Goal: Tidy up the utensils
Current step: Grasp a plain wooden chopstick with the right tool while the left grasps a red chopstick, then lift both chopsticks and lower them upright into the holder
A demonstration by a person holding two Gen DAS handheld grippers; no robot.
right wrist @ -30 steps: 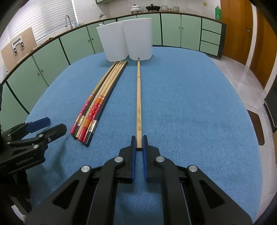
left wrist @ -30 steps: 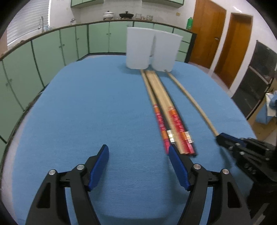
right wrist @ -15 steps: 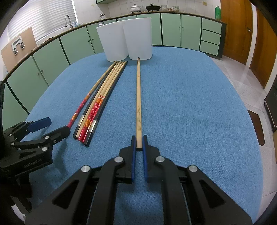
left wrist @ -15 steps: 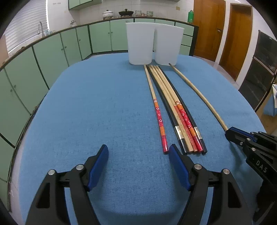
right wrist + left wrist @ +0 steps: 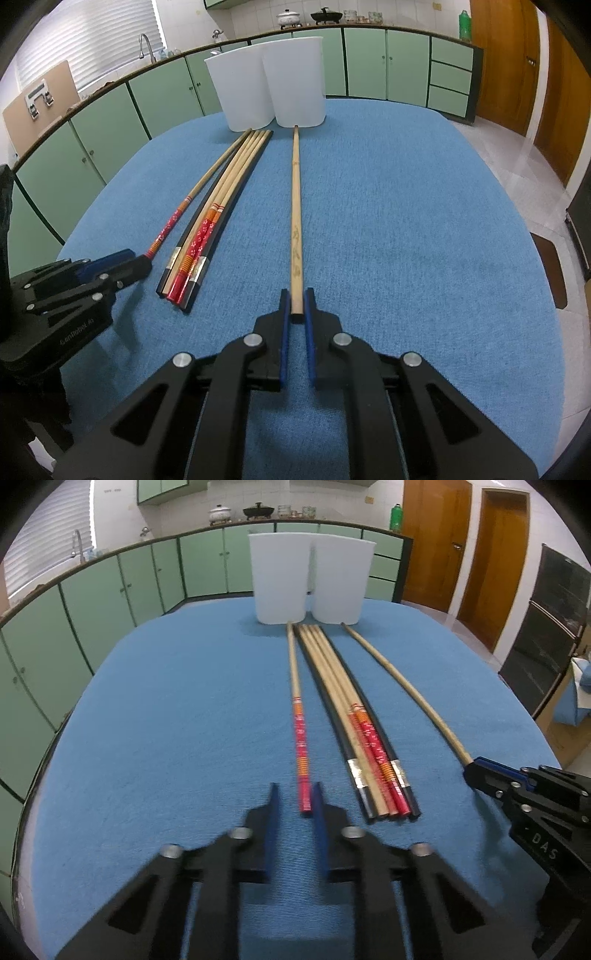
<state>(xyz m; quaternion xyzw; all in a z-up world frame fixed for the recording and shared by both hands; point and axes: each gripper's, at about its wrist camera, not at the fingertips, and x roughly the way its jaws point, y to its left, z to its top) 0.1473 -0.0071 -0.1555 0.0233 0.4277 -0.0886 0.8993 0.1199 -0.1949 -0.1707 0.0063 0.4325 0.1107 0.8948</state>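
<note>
A single red-handled chopstick lies on the blue table, apart from a bundle of several red and black chopsticks. My left gripper is closing around the red end of the single chopstick, with a small gap still showing on each side. A plain wooden chopstick lies to the right. My right gripper is shut on its near end. The single chopstick and the bundle also show in the right wrist view. Two white cups stand at the far end.
The blue cloth table has rounded edges. Green cabinets run along the left and back. Wooden doors and a dark appliance stand on the right.
My left gripper has moved right onto the single red chopstick's end and its fingers have closed most of the way. That chopstick now lies apart from the bundle. The right gripper has not moved.
</note>
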